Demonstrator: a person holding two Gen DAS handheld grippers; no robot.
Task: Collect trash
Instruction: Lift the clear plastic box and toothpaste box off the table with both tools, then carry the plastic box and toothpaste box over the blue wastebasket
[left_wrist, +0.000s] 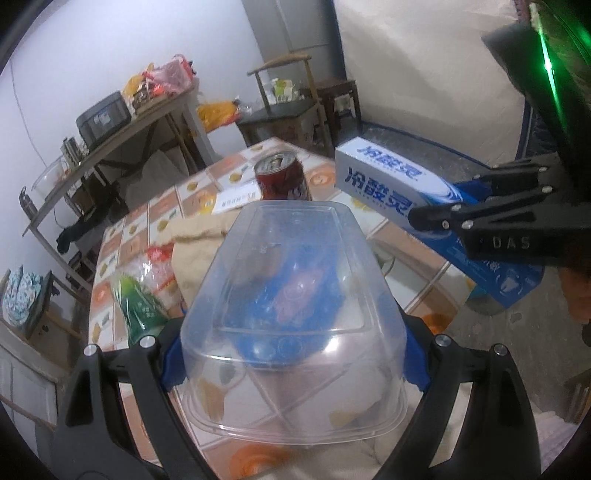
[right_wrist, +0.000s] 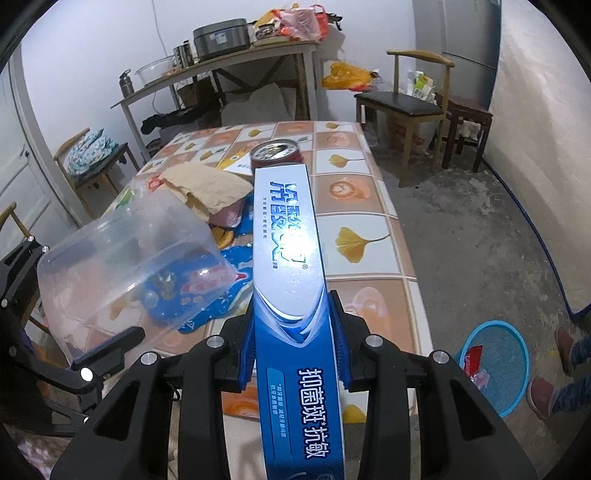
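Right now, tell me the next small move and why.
Probably swing the right gripper, shut on the toothpaste box, toward the blue basket on the floor and let go there; the left gripper already holds the clear container.

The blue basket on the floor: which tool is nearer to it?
Right. The right tool, clamping the toothpaste box, is at the table edge above the blue basket; the left tool, holding the clear container, sits farther across the table.

Both wrist views look steeply down, close over the shared tiled table (left_wrist: 424, 251).
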